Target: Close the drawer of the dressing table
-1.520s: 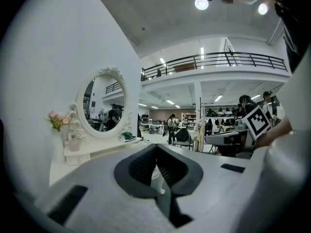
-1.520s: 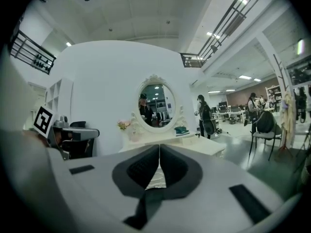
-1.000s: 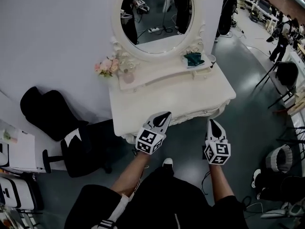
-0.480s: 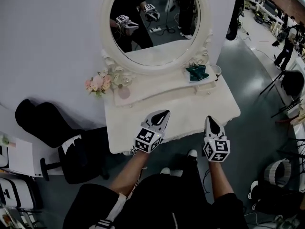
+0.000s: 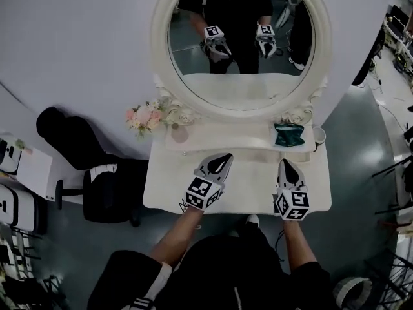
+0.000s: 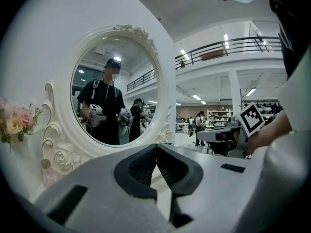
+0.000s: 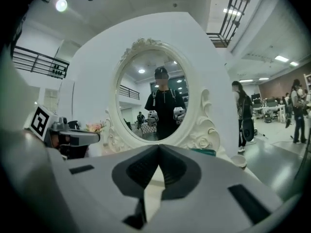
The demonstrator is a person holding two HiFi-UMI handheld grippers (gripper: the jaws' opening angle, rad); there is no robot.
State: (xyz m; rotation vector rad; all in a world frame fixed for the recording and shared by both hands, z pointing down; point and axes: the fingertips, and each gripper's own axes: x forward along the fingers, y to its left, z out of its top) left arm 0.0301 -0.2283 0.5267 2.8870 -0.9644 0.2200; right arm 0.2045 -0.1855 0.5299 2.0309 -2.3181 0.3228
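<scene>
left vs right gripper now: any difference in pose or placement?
The left gripper is skewed, its tip angled toward the right gripper, which points straight at the mirror. The left gripper sits over the middle of the tabletop; the right gripper is nearer its right edge, in front of the teal item. Shared: both shut, nothing between the jaws.

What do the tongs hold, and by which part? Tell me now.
Nothing. The left tongs and the right tongs are both shut, with nothing between their jaws, over the dressing table.
</scene>
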